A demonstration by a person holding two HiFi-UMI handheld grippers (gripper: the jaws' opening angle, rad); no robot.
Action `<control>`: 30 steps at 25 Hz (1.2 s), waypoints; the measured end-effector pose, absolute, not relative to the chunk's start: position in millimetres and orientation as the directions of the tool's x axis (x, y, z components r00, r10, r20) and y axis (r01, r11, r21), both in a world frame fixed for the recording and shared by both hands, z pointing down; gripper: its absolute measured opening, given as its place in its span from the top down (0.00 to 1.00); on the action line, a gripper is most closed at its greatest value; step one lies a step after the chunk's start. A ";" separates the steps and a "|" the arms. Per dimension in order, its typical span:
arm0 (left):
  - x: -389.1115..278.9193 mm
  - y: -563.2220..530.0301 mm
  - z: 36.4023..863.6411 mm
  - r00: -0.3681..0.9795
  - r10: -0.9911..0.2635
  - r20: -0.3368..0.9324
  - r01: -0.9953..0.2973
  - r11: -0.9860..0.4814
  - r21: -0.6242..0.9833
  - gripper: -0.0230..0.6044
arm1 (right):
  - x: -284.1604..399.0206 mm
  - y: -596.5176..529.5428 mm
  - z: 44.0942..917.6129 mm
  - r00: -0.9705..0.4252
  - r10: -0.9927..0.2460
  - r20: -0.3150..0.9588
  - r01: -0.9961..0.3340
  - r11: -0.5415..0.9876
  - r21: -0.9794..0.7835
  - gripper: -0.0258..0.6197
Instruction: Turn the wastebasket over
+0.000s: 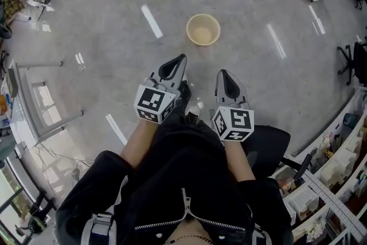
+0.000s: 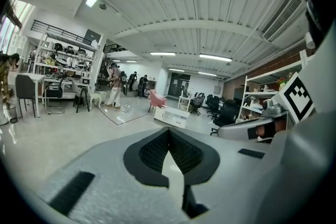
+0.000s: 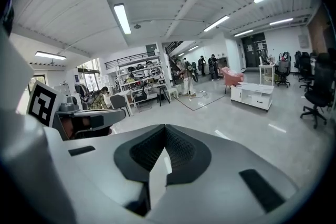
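- One broad, glossy floor [image 1: 258,94] carries everything. Risk, as a judgement: a light bin pushed on so slick a surface would probably skid away instead of tipping.
- One wastebasket [image 1: 203,29], round and pale, stands on that floor with its mouth up. It is ahead of both grippers and well apart from them, roughly on the line between the two. Nothing can be made out inside it. It has not yet been turned.
- Risk: being round, it could roll off if it falls on its side halfway through the turn. A pinch on one side of the thin rim may slip as the weight swings over.
- Risk: neither gripper view shows the bin. Both look out across the room, above it, so the approach has to drop and be aimed from the head view alone.
- Left gripper [image 1: 179,60]: clenched, the dark pads meeting at the tip [image 2: 169,131], with nothing between them and nothing touched.
- Right gripper [image 1: 225,75]: likewise clenched and empty [image 3: 165,128], held just beside the left.
- Risk: with both sets of jaws closed, they must part before reaching the rim, or they will only knock the bin.
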State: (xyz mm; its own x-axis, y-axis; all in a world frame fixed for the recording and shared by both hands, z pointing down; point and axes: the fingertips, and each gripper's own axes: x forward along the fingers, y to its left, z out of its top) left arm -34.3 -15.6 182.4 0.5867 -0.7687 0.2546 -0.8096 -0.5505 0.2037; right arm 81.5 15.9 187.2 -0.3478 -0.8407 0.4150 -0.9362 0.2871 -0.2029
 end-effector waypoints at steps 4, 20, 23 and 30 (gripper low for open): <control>-41.9 -64.5 184.3 0.606 -0.754 0.254 -0.795 -0.568 0.212 0.96 | 69.9 -31.1 183.7 -0.335 -0.842 0.423 -0.941 0.283 -0.183 0.95; -51.2 -172.7 213.3 0.671 -0.684 0.286 -0.741 -0.632 0.227 0.96 | 78.7 -116.2 195.3 -0.225 -0.855 0.467 -0.974 0.185 -0.129 0.95; -43.6 -184.6 223.7 0.676 -0.672 0.302 -0.735 -0.639 0.225 0.96 | 88.3 -125.6 201.1 -0.216 -0.855 0.471 -0.976 0.170 -0.139 0.95; -20.9 -212.2 259.8 0.684 -0.661 0.309 -0.727 -0.650 0.220 0.96 | 110.1 -153.6 246.9 -0.239 -0.827 0.509 -0.968 0.165 -0.188 0.95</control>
State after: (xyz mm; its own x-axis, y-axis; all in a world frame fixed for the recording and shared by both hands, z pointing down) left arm -20.9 -212.2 259.8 0.6843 -0.6605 0.3089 -0.7271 -0.6502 0.2203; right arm 110.1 -153.6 246.9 -0.2391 -0.8270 0.5089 -0.9684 0.1645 -0.1876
